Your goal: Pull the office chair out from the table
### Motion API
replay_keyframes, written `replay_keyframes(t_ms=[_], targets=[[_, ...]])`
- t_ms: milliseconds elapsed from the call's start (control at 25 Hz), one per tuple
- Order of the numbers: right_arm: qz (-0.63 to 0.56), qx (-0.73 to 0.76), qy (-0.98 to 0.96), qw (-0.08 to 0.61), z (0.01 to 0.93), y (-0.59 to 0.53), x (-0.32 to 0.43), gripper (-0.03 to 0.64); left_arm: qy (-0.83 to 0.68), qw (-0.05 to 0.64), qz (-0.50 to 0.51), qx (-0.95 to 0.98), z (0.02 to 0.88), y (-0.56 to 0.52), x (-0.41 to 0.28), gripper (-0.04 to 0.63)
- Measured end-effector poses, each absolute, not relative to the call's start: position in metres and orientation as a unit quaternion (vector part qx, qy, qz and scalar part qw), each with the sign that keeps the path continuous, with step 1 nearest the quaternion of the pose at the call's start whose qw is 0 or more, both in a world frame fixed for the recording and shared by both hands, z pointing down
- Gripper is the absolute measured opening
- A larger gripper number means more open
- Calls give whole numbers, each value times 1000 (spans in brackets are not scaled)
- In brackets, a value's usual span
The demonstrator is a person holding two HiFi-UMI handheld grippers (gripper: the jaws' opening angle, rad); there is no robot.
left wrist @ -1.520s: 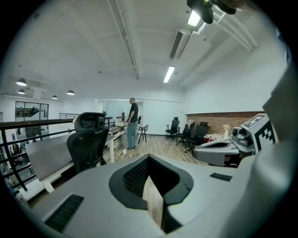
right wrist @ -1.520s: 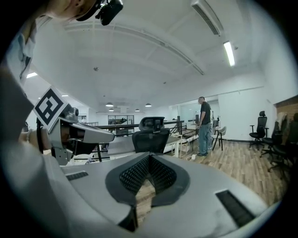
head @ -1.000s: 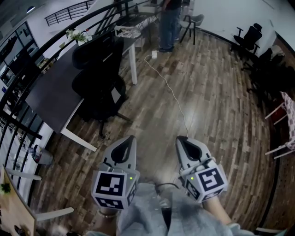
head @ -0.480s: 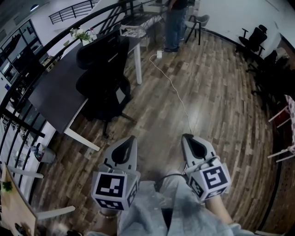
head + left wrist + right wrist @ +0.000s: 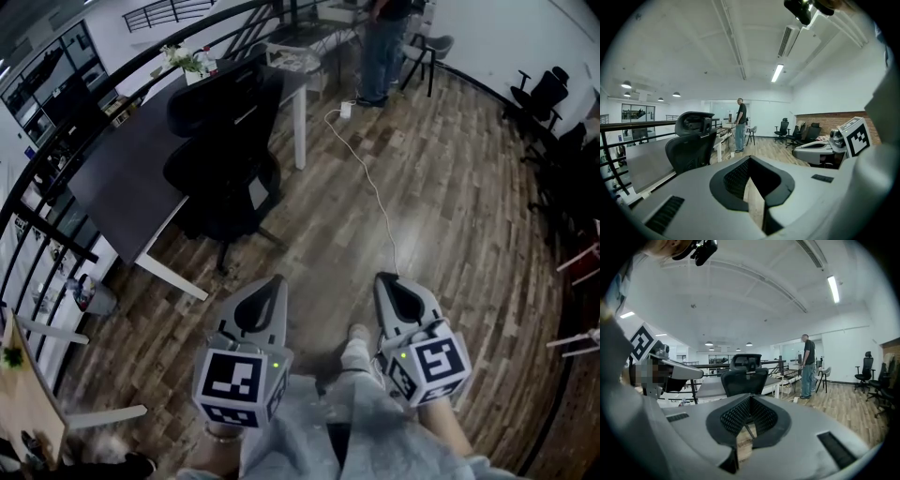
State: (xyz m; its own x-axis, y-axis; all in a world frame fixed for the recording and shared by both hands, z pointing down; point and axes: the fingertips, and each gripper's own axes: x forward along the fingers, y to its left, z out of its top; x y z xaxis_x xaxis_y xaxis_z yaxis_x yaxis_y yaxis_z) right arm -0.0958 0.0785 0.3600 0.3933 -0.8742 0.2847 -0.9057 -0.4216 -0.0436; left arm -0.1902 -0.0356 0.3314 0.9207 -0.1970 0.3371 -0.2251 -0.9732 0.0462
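- While clenched shut on nothing, left gripper (image 5: 270, 286) and right gripper (image 5: 386, 281) have edged forward, side by side.
- Office chair (image 5: 225, 159) looks nearer than before, still tucked at table (image 5: 122, 178), well apart from both.
- Approach only; no grasp yet.

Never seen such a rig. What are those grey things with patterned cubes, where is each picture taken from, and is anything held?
No robot here: a person holds a left gripper and a right gripper, one per hand; the cubes belong to them. One camera looks down from the person's head; the other two ride on the grippers, looking along their jaws. Both are shut and empty. Ahead, a black chair stands tucked at a dark table with a plant on it.
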Motion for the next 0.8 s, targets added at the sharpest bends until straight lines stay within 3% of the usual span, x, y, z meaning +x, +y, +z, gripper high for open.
replay_keyframes(t_ms=[800], targets=[[115, 733, -666, 74, 361, 22, 74, 3, -263, 59, 147, 952, 320, -59, -54, 12]])
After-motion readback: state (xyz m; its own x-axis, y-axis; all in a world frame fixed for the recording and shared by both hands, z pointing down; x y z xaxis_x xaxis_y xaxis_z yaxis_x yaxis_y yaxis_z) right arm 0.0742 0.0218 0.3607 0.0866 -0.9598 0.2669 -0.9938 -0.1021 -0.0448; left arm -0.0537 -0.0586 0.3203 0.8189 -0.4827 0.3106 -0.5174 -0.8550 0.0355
